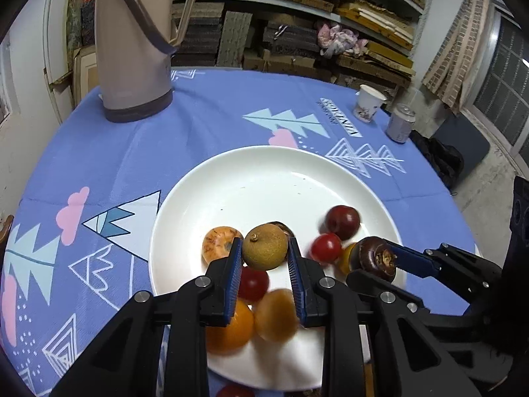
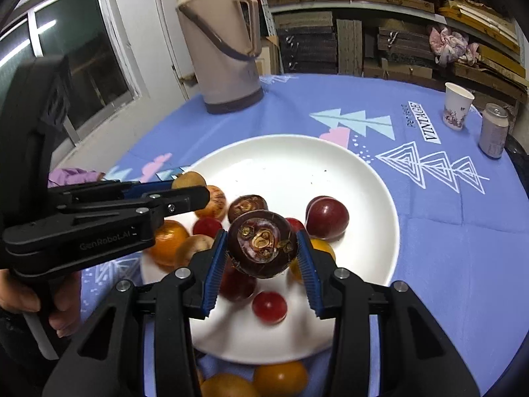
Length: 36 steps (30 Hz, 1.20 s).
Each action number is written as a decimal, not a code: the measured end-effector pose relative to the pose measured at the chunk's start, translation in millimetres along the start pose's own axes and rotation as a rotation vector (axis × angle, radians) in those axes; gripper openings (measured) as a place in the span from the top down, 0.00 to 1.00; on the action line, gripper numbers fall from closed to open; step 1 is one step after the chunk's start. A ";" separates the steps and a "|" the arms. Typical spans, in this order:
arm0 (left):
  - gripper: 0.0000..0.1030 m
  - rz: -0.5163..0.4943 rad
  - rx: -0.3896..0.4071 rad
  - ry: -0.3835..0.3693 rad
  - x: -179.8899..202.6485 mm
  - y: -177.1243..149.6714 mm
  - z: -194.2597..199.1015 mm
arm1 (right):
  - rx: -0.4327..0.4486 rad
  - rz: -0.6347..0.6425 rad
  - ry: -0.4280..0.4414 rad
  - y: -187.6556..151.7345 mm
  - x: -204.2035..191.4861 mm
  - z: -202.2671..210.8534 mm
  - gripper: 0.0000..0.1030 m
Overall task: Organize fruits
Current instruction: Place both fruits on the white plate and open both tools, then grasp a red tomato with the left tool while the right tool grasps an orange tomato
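Note:
A white plate (image 1: 264,172) (image 2: 330,165) on the blue tablecloth holds several small fruits: red, orange and dark ones. My left gripper (image 1: 264,248) is shut on a round tan-brown fruit (image 1: 264,246), held over the plate's near part; it shows in the right wrist view (image 2: 188,180) too. My right gripper (image 2: 263,248) is shut on a dark purple-brown water chestnut (image 2: 263,248), held above the plate; it also shows in the left wrist view (image 1: 375,258). A dark red plum (image 1: 342,221) (image 2: 327,218) lies on the plate's right side.
A beige thermos jug (image 1: 135,43) (image 2: 221,49) stands at the far left of the table. A paper cup (image 1: 368,102) (image 2: 456,106) and a drinks can (image 1: 400,122) (image 2: 494,130) stand at the far right. Orange fruits (image 2: 281,378) lie on the cloth before the plate.

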State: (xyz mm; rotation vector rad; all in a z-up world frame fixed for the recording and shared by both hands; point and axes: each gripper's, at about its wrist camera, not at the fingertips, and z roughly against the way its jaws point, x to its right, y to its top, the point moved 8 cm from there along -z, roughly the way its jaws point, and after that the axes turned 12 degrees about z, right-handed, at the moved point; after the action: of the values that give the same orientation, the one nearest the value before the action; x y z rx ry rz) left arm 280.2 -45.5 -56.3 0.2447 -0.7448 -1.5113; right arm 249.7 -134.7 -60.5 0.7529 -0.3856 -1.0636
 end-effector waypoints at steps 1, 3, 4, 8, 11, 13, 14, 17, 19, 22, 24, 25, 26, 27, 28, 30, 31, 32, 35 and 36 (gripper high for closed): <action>0.72 0.004 -0.005 0.003 -1.4 0.5 -3.1 | -0.011 -0.006 0.005 -0.5 1.5 -5.9 0.60; 0.44 0.023 -0.016 0.003 -4.7 0.9 -6.8 | -0.016 -0.017 0.003 -2.4 5.2 -11.2 0.59; 0.28 0.031 -0.009 0.004 -6.2 1.6 -6.2 | -0.011 -0.023 0.004 -3.6 7.2 -11.9 0.59; 0.28 0.027 0.018 0.017 -9.6 0.3 -0.2 | 0.002 -0.029 0.007 -8.3 10.4 -7.9 0.59; 0.28 0.026 0.014 0.018 -10.5 -6.9 4.8 | 0.018 -0.039 0.015 -9.9 10.4 1.9 0.56; 0.28 0.019 0.013 0.021 -11.9 -13.1 10.0 | 0.032 -0.049 0.020 -12.5 11.2 11.6 0.44; 0.28 0.017 0.013 0.025 -13.4 -16.0 12.5 | 0.039 -0.057 0.019 -13.8 12.2 16.5 0.39; 0.23 0.030 0.014 0.034 -22.2 -27.3 22.5 | 0.064 -0.079 0.015 -19.6 16.0 33.5 0.38; 0.23 0.042 0.004 0.042 -30.0 -37.0 27.9 | 0.065 -0.082 0.003 -27.6 18.5 43.1 0.33; 0.23 0.059 -0.008 0.045 -39.0 -50.1 33.6 | 0.058 -0.082 -0.029 -42.5 23.0 53.7 0.29; 0.22 0.073 -0.022 0.040 -44.0 -60.3 34.5 | 0.045 -0.094 -0.035 -54.8 24.9 58.8 0.28; 0.22 0.079 -0.032 0.038 -45.7 -65.2 33.9 | 0.041 -0.101 -0.037 -59.8 25.5 60.0 0.26; 0.22 0.087 -0.047 0.042 -48.4 -71.7 32.6 | 0.039 -0.111 -0.040 -65.1 26.3 61.6 0.24; 0.22 0.091 -0.055 0.046 -50.0 -76.3 32.2 | 0.037 -0.121 -0.045 -70.1 26.8 63.6 0.23; 0.22 0.094 -0.061 0.047 -50.9 -81.0 32.6 | 0.035 -0.124 -0.046 -73.0 26.5 64.4 0.23; 0.22 0.094 -0.071 0.048 -52.1 -88.9 34.6 | 0.030 -0.124 -0.044 -79.1 23.7 66.2 0.23; 0.22 0.091 -0.071 0.048 -52.1 -90.5 35.9 | 0.026 -0.118 -0.044 -82.8 21.1 67.0 0.22; 0.22 0.088 -0.071 0.051 -52.1 -92.1 37.2 | 0.023 -0.115 -0.045 -84.6 19.3 67.8 0.22; 0.22 0.081 -0.071 0.054 -51.2 -95.7 40.3 | 0.013 -0.105 -0.045 -91.5 14.0 68.2 0.20; 0.22 0.080 -0.072 0.056 -50.8 -97.0 41.1 | 0.010 -0.105 -0.044 -93.2 12.8 68.3 0.20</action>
State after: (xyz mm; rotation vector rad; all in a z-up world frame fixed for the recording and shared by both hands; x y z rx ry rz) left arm 183.6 6.8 -96.2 0.2000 -0.6470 -1.4471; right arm 153.4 -196.6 -80.7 0.7666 -0.3927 -1.1786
